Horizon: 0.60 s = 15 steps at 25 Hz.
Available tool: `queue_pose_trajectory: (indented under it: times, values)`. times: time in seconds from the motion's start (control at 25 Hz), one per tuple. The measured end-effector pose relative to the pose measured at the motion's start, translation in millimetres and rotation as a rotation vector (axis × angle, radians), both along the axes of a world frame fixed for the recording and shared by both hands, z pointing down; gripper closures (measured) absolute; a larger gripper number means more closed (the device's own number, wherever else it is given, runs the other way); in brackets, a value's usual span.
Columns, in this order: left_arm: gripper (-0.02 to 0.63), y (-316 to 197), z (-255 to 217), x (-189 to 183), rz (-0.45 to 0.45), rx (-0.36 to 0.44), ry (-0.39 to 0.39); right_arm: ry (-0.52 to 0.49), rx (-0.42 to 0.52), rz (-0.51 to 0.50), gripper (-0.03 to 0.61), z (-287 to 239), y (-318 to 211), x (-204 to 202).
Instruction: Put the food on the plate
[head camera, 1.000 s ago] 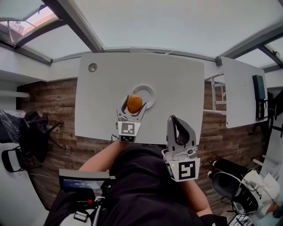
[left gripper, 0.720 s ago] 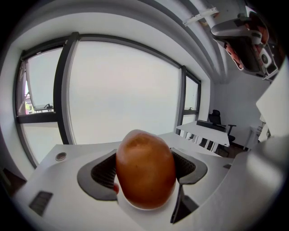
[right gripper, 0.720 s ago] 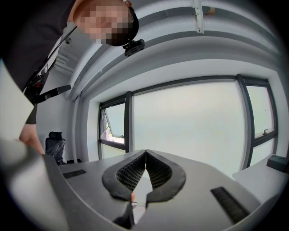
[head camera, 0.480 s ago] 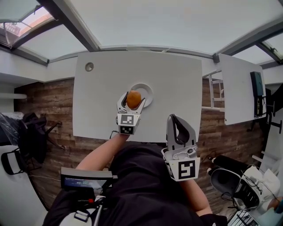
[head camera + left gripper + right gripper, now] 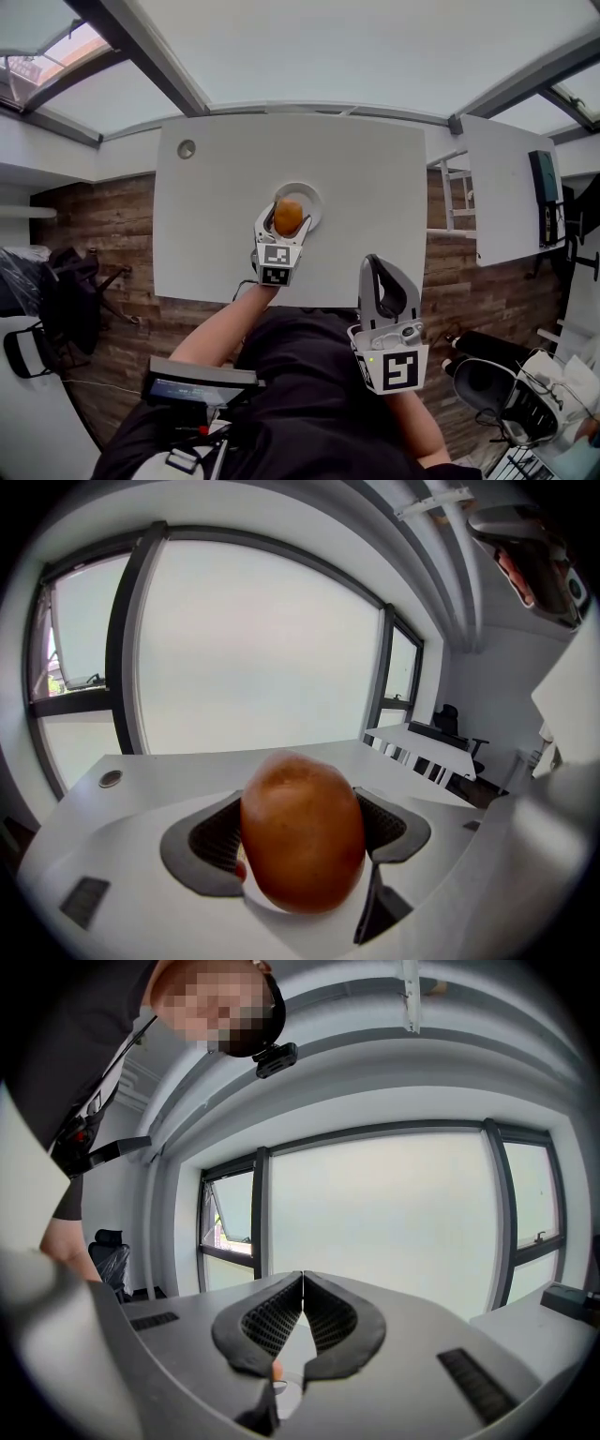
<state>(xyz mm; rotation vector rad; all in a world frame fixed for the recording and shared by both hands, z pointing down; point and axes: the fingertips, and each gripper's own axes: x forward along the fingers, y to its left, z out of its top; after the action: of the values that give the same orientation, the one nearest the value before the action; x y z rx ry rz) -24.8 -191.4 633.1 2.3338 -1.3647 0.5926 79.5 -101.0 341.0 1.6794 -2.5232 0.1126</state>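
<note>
Right gripper (image 5: pixel 378 272) waits near the body, fingers pressed together, empty. Left gripper (image 5: pixel 287 217) pinches the food (image 5: pixel 302 832) over the plate (image 5: pixel 311 199) on the counter (image 5: pixel 375 178). Placing step, likely: next, lower and spread the fingers.

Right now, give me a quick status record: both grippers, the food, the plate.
left gripper: shut on the food
food: orange-brown, rounded, between the left jaws; over the plate in the head view; whether it touches the plate cannot be told
plate: white, round, on the table, near its middle
right gripper: shut, nothing between the jaws, held off the table's near edge, close to the person's body
task state: food not yet released
</note>
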Motion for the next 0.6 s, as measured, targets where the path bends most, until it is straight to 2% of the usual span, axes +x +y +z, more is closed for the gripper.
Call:
queue_pose_trajectory:
  times: [0.24, 0.6]
  values:
    - [0.247, -1.0, 17.2, -1.6, 0.016, -0.017, -0.029, 0.007, -0.001, 0.006, 0.571, 1.5, 5.4, 5.6]
    - [0.247, 1.6, 37.6, -7.4, 0.009, -0.101, -0.055, 0.018, -0.007, 0.022, 0.571, 3.6, 12.3, 10.5]
